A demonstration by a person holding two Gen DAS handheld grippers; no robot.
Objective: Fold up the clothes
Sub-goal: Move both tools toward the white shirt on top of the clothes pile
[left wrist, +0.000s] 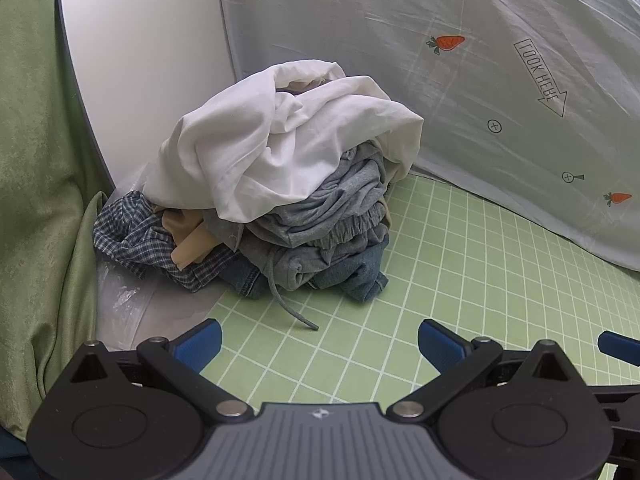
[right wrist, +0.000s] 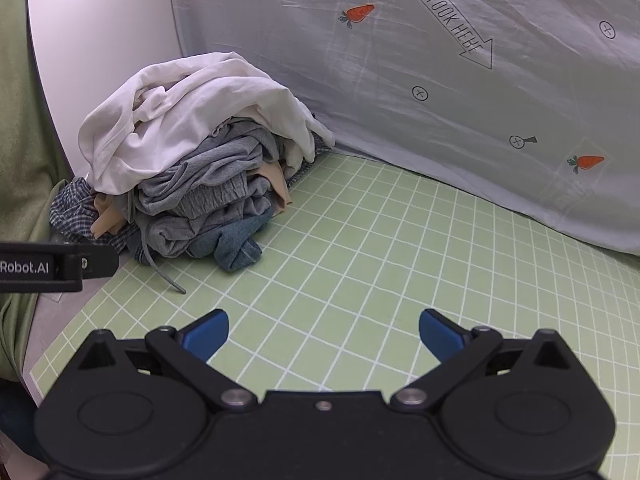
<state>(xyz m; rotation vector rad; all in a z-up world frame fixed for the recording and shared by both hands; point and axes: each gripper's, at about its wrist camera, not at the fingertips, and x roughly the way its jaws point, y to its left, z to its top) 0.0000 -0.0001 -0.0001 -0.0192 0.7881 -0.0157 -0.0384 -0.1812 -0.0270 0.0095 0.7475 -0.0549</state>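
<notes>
A pile of crumpled clothes (left wrist: 280,184) sits at the back left of a green grid mat (left wrist: 440,280). A white garment (left wrist: 280,136) lies on top, over grey garments (left wrist: 328,208), blue denim (left wrist: 360,276), a checked shirt (left wrist: 132,232) and a beige piece (left wrist: 192,240). A grey drawstring (left wrist: 288,304) trails onto the mat. My left gripper (left wrist: 320,340) is open and empty, short of the pile. My right gripper (right wrist: 324,332) is open and empty over the mat (right wrist: 400,260), right of the pile (right wrist: 200,160). The left gripper's body (right wrist: 52,266) shows at the right wrist view's left edge.
A grey sheet with carrots and a "LOOK HERE" arrow (left wrist: 480,80) hangs behind the mat. A white panel (left wrist: 140,60) stands at the back left. Green fabric (left wrist: 36,200) drapes on the left. A blue fingertip of the right gripper (left wrist: 618,346) shows at the right edge.
</notes>
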